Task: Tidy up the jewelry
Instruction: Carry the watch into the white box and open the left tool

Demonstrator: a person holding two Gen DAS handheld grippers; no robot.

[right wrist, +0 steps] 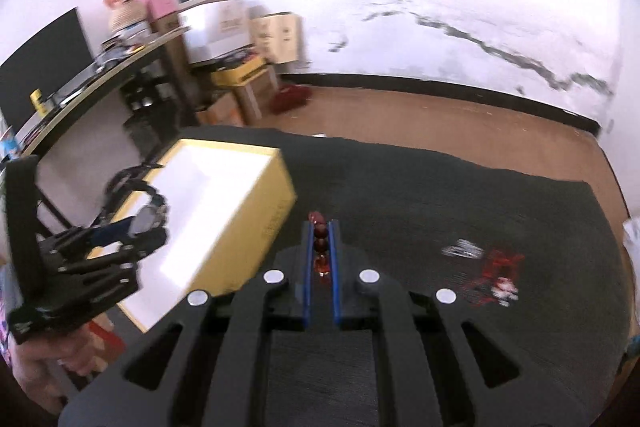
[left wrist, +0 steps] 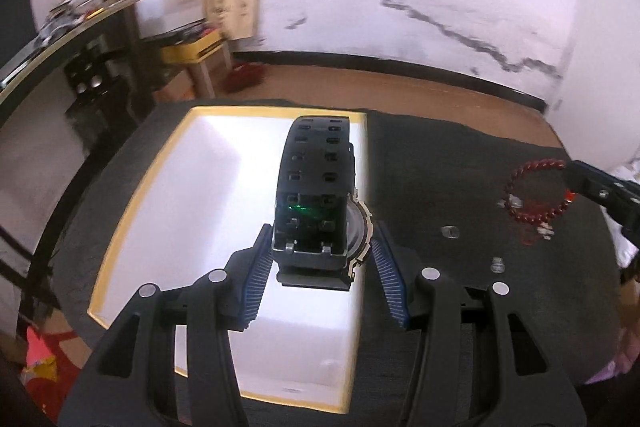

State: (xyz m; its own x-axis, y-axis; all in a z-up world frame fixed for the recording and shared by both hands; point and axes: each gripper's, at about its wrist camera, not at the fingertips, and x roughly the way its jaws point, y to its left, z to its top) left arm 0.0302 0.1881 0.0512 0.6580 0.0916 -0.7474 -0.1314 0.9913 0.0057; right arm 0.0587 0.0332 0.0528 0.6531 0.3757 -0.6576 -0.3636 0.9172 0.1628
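Note:
My left gripper [left wrist: 320,247] holds a black watch [left wrist: 316,195] by its case above the open yellow box [left wrist: 120,227] with a white inside. The strap points away from me. My right gripper [right wrist: 321,227] is shut on a red bead bracelet [right wrist: 320,243] and holds it above the dark mat [right wrist: 440,195]. In the left wrist view the bracelet [left wrist: 536,191] hangs from the right gripper's tip at the right. In the right wrist view the left gripper with the watch [right wrist: 146,217] is over the box [right wrist: 256,227].
Small clear pieces [left wrist: 450,231] and a red and white trinket [right wrist: 500,275] lie on the mat to the right of the box. A silver piece [right wrist: 462,249] lies beside it. A desk with clutter [right wrist: 100,67] stands at the far left, the wooden floor beyond the mat.

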